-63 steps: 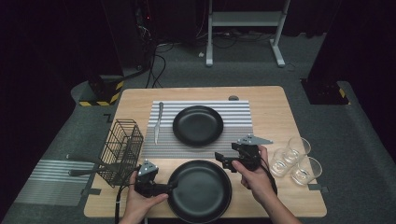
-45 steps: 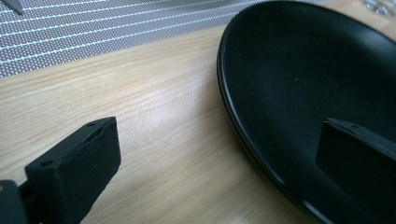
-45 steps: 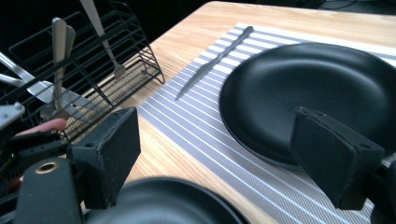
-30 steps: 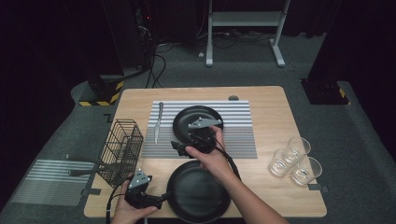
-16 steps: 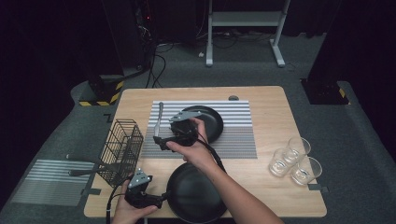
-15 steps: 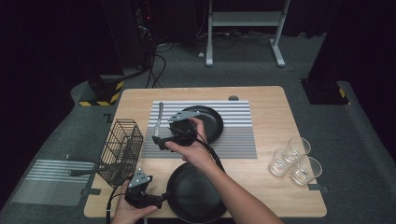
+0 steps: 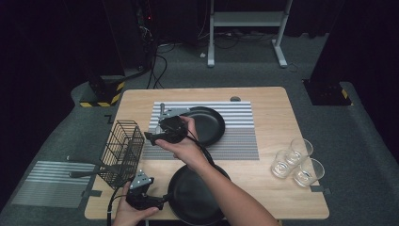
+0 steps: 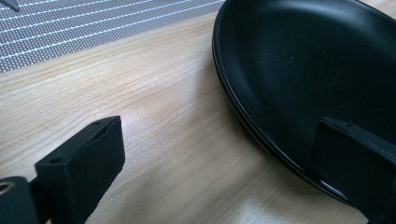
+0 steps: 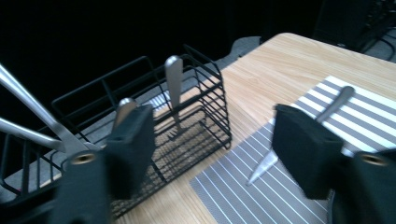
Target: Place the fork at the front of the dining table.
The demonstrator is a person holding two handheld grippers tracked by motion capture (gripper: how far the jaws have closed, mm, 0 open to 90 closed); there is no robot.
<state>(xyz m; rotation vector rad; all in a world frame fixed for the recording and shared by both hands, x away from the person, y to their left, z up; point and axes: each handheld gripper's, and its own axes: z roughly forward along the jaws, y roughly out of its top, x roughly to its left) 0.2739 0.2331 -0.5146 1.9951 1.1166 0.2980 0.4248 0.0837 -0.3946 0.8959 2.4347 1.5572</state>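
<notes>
A black pan (image 7: 195, 200) lies at the table's near edge, and a second black pan (image 7: 207, 125) sits on the striped mat (image 7: 235, 136). My left gripper (image 7: 161, 201) stays low at the near left, open, with the near pan's rim (image 8: 261, 135) between its jaws and neither pad pressing. My right gripper (image 7: 149, 137) hangs over the mat's left part and points at the wire basket (image 7: 123, 153). Its jaws have just been closing; nothing is between them and it is open (image 9: 217, 128). A metal utensil (image 9: 343, 98) lies on the mat beyond its right jaw.
The basket (image 9: 187, 116) holds several metal utensils, and long handles stick out to its left. Three glasses (image 7: 294, 162) stand at the table's right edge. My right forearm crosses above the near pan. Dark floor surrounds the table.
My right gripper has moved left from above the far pan to the mat's left edge, toward the basket, and its jaws have narrowed. The left gripper has stayed put.
</notes>
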